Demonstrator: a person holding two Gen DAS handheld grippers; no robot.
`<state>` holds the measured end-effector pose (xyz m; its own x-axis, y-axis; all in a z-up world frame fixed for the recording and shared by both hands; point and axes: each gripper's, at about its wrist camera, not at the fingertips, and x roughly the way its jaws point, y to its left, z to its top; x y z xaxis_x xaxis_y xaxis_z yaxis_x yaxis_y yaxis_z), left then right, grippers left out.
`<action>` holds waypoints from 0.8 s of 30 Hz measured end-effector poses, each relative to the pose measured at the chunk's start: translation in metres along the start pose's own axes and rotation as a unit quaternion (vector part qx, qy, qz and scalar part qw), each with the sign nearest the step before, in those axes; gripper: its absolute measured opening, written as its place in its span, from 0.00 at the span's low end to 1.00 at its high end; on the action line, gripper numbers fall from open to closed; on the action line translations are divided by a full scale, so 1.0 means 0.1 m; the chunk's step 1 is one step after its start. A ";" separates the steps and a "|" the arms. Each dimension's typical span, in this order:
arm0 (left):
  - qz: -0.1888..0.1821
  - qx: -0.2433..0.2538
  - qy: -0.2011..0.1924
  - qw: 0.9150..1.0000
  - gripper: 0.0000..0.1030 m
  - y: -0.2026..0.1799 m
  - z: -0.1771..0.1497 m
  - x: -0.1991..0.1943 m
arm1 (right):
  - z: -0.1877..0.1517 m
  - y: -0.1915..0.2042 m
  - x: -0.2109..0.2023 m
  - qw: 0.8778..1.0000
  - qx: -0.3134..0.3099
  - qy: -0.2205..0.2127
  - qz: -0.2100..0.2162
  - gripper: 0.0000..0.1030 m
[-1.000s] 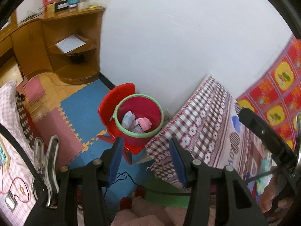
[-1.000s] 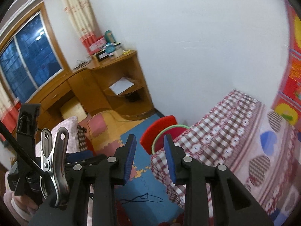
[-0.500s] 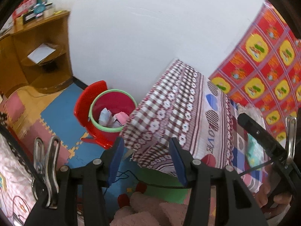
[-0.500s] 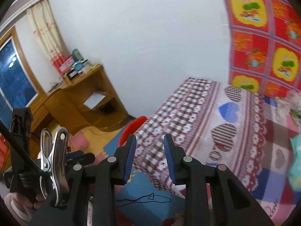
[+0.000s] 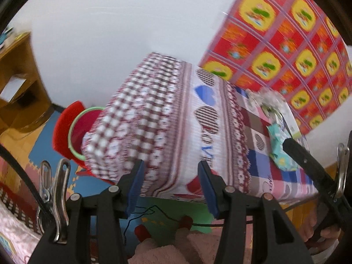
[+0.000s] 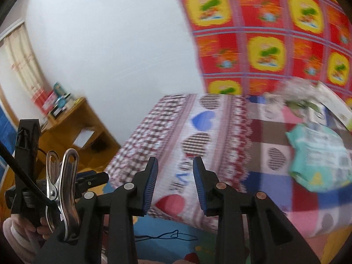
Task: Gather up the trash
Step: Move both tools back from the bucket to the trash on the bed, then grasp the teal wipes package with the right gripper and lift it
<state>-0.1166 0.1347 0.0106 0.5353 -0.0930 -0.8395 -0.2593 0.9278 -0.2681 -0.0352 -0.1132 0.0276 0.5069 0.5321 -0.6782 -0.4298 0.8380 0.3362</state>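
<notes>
Trash shows first in the left wrist view: one crumpled teal wrapper [image 5: 277, 139] lies on the far right part of the patchwork tablecloth [image 5: 180, 118], and beyond it sits one blurred pale, crinkled heap [image 5: 269, 98] beside a flat white sheet, too smeared to name. One red bucket [image 5: 82, 127] with a green rim stands on the foam floor mat at the table's left corner, half hidden by the hanging cloth, with one red chair back behind it. The left gripper [image 5: 170, 187] hangs over the table's near edge, its two blue pads set moderately apart with nothing between them. A second black gripper body crosses the right edge, gripped by a hand [image 5: 319, 233].

From the right wrist view, the same teal wrapper [image 6: 319, 156] lies on the cloth at the right, well clear of the right gripper [image 6: 175, 180]. Its two blue pads stand fairly narrow and are opening, with only the cloth showing behind the gap. One steel clip [image 6: 62, 189] hangs at its left. One wooden desk [image 6: 72, 129] stands against the white wall, with one white paper on its shelf.
</notes>
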 end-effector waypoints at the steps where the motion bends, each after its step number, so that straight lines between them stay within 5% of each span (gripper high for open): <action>1: -0.003 0.009 0.003 1.000 0.51 -0.10 0.02 0.04 | -0.01 -0.14 -0.05 1.000 0.015 0.000 -0.004 0.33; 16: -0.039 0.074 0.056 0.995 0.51 -1.46 0.18 0.75 | -0.08 -1.74 -0.55 0.990 0.107 0.000 -0.096 0.34; 24: -0.054 0.096 0.074 0.991 0.51 -2.15 0.23 1.09 | -0.02 -2.41 -0.61 0.984 0.129 0.010 -0.122 0.47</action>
<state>0.0157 -0.0669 -0.0123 0.4246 -0.2346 -0.8745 -0.0420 0.9597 -0.2779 0.0361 -0.3481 -0.0128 0.5553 0.3100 -0.7717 -0.0915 0.9451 0.3138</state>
